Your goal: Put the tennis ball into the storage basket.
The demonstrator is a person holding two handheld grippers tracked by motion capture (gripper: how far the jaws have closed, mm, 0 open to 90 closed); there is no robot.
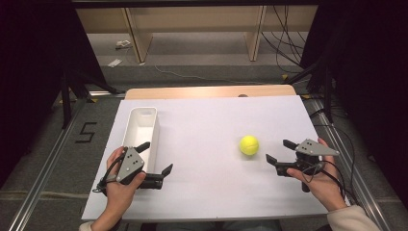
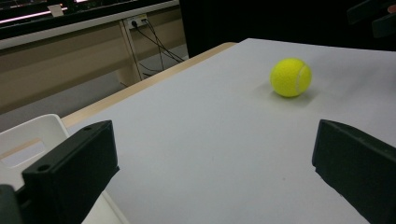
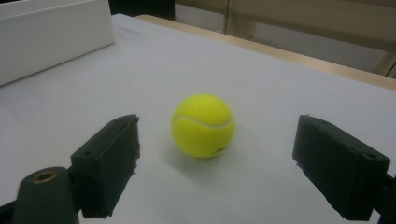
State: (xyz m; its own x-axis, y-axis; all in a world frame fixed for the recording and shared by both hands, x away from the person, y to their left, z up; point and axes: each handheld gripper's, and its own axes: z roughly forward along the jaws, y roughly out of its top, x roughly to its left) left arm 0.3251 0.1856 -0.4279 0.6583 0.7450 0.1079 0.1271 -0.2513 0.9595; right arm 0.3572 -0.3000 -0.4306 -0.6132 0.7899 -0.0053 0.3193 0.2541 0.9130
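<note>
- High view: the fuzzy yellow-green tennis ball (image 1: 249,145) lies free on the white-covered surface (image 1: 211,183), right of the frame's centre. The right tool (image 1: 279,151) sits just to the ball's right, jaws spread and aimed at it without touching. The left tool (image 1: 155,158) rests at lower left with jaws apart, one over the near end of the long white plastic bin (image 1: 142,126), which looks empty.
- Left gripper view: both black jaws stand wide with nothing between them; the ball lies well off at upper right, a corner of the bin at lower left.
- Right gripper view: the ball sits mid-frame, just ahead of the released jaws and lined up with their gap.
- Judgement: the work has barely begun; closing in, gripping, lifting and probably carrying the ball to the bin all remain.
</note>
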